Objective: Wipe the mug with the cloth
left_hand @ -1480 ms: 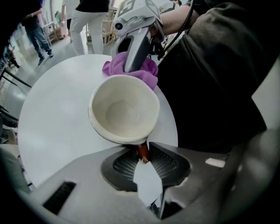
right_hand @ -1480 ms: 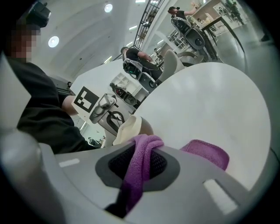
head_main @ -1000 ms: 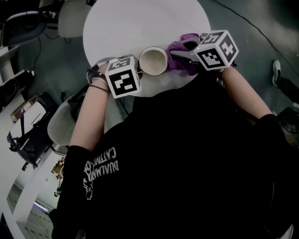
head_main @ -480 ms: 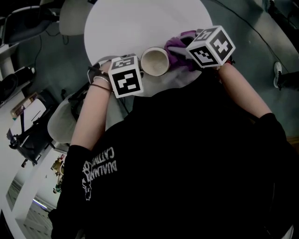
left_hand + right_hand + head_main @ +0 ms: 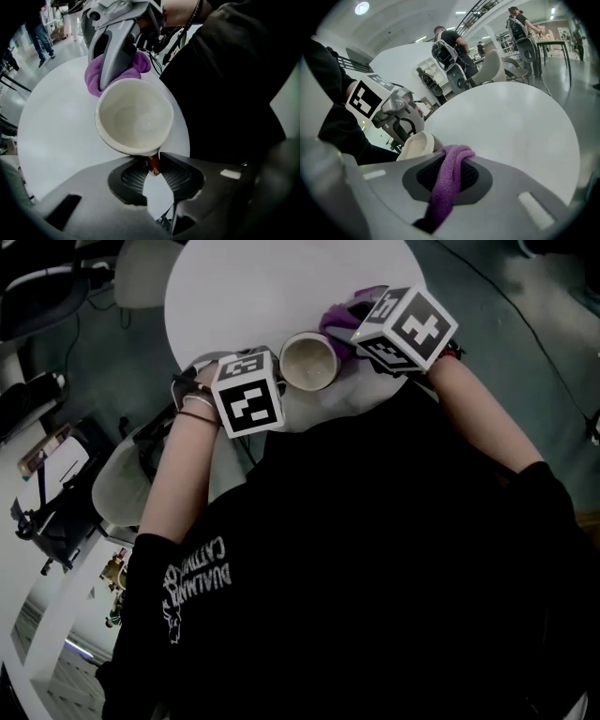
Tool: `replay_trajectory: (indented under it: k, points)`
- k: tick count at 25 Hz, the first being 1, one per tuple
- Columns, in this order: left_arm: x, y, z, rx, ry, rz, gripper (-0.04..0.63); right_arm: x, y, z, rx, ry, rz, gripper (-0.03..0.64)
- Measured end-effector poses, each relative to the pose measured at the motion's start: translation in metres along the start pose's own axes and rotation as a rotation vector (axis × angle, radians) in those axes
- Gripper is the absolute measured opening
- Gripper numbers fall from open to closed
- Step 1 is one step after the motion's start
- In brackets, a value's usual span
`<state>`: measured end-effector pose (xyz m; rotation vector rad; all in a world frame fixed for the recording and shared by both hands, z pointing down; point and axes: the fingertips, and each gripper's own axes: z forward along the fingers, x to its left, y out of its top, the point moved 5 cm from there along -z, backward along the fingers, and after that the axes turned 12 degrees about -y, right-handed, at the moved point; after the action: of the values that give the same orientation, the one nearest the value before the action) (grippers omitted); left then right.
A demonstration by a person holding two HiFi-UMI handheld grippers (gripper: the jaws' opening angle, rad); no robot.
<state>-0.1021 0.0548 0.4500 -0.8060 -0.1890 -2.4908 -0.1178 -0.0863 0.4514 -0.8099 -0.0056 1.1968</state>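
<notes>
The mug (image 5: 134, 117) is clamped by the left tongs (image 5: 152, 174), the cloth (image 5: 443, 197) by the right tongs (image 5: 450, 164). Its wall should be rubbed firmly.

Left gripper (image 5: 153, 165): aimed steeply down, jaws pinched on handle of mug (image 5: 133, 117). Right gripper (image 5: 451, 165): aimed down at shallower slant, marker cube (image 5: 405, 329) tilted, jaws clamped on fold of cloth (image 5: 446, 185). Left forearm (image 5: 183, 465) and right forearm (image 5: 483, 423) bare, both stretched forward, converging.

Round white tbl (image 5: 281, 287), mug (image 5: 307, 360) on it nr edge, purple cloth (image 5: 339, 320) beside.
</notes>
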Motion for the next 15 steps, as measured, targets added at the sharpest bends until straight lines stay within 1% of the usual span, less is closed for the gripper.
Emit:
replay_trajectory:
  k: [4, 8, 11, 15]
  points:
    - [0.002, -0.004, 0.002, 0.011, -0.005, -0.001, 0.081, 0.003, 0.009, 0.009, 0.034, -0.014, -0.076, 0.037]
    - [0.001, -0.001, 0.001, 0.014, 0.004, 0.007, 0.083, 0.006, 0.016, 0.01, 0.047, -0.007, -0.139, 0.037]
    - [-0.002, 0.004, -0.001, 0.023, 0.02, 0.02, 0.083, 0.006, 0.018, 0.006, 0.06, -0.007, -0.161, 0.036]
    - [-0.004, 0.003, -0.001, 0.02, 0.036, 0.024, 0.081, 0.009, 0.02, 0.009, 0.062, 0.002, -0.165, 0.035]
